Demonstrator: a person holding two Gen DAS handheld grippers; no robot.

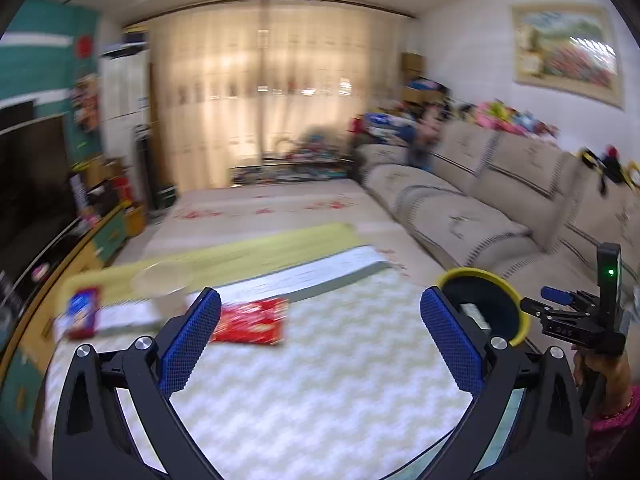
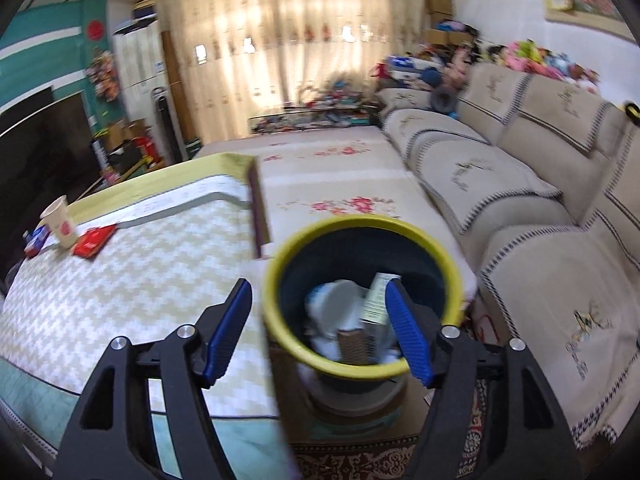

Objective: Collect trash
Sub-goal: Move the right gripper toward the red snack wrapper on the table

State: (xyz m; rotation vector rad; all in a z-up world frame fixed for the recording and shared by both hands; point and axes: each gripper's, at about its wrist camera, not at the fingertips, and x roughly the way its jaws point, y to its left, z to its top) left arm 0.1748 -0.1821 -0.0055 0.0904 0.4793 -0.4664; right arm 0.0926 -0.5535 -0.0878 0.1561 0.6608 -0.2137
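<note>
Left tongs (image 1: 320, 340) wide, empty | right tongs (image 2: 320, 332) apart, empty | round yellow-rimmed bin (image 2: 360, 368) | flat red wrapper (image 1: 250, 321)

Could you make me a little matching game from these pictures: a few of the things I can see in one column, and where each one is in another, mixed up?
Things:
1. paper cup
2. red packet
3. trash bin
4. framed picture

Places:
A. on the wall above the sofa
B. lying flat on the zigzag tablecloth
C. at the table's edge, beside the sofa, with rubbish inside
D. upright at the table's far corner, beside the red packet

Pairs: 1-D, 2-B, 3-C, 4-A
</note>
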